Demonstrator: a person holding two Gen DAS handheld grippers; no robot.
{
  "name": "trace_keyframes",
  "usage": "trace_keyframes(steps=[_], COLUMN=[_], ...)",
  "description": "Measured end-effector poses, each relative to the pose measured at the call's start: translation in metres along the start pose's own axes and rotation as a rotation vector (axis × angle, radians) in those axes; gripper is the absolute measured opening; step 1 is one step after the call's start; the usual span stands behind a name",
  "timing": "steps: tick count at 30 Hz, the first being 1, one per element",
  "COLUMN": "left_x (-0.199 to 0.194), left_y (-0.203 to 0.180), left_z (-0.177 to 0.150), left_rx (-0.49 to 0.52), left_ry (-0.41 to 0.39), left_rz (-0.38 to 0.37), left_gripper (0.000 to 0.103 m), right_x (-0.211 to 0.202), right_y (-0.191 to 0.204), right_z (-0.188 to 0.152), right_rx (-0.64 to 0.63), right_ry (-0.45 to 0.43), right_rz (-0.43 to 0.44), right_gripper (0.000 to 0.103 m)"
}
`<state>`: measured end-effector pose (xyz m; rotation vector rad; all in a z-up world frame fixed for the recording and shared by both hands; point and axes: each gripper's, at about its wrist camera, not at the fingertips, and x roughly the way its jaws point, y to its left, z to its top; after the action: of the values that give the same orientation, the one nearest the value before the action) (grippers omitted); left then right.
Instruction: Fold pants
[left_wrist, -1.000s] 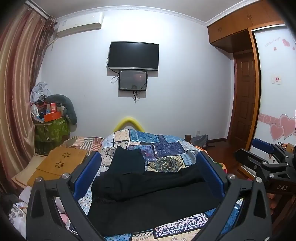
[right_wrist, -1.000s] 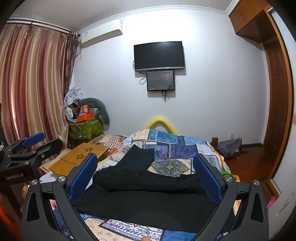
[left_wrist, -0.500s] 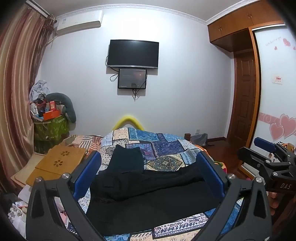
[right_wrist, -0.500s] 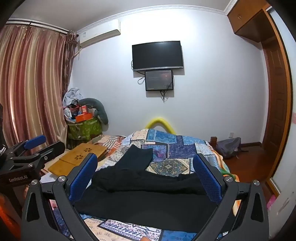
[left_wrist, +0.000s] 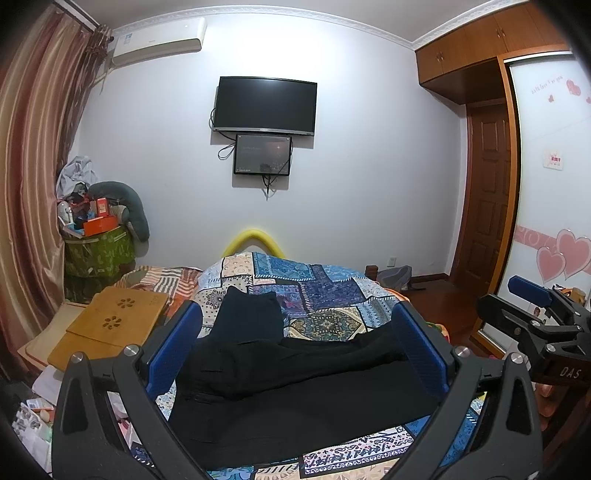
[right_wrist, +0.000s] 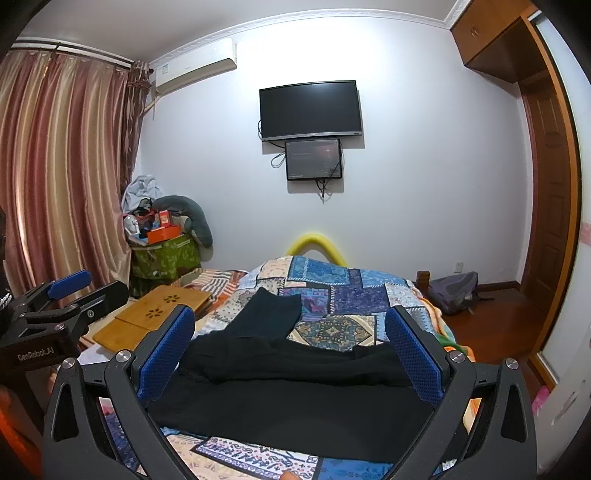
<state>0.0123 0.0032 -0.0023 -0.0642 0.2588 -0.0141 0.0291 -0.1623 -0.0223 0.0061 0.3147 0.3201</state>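
White bedroom walls close the scene, with a dark television (left_wrist: 265, 104) mounted high and a smaller screen (left_wrist: 262, 154) just under it. Readable writing is scarce: the right gripper's body carries "DAS" in the left wrist view, and the left gripper's body carries "GenRobot.AI" in the right wrist view. Red script on the wardrobe door (left_wrist: 550, 155) is too small to make out.

Both grippers are held level above the near edge of the bed (left_wrist: 317, 291), pointing toward the far wall. The left gripper (left_wrist: 299, 343) has its blue-padded fingers (left_wrist: 173, 349) spread wide and holds nothing; the right gripper (right_wrist: 291, 343) is likewise wide apart and holds nothing. Each shows at the edge of the other's view, side by side.

Black pants (left_wrist: 295, 384) lie across the patchwork quilt, one leg stretched sideways and another part running away toward the yellow headboard (left_wrist: 253, 240).

Only the left wrist view shows the pink hearts (left_wrist: 565, 258) on the wardrobe; the right wrist view shows more of the striped curtains (right_wrist: 62, 166).
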Motion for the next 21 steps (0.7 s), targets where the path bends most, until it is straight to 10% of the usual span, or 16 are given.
trace_keyframes(steps=[21], left_x=[-0.0010], left_y=[0.0010], left_z=[-0.0007], left_rx=[0.008], left_ry=[-0.006], left_rz=[0.005], left_gripper=[0.103], right_x=[0.0010], right_y=[0.0018], right_z=[0.0008], right_rx=[0.004], right_ry=[-0.001], right_rz=[0.002], right_gripper=[0.102])
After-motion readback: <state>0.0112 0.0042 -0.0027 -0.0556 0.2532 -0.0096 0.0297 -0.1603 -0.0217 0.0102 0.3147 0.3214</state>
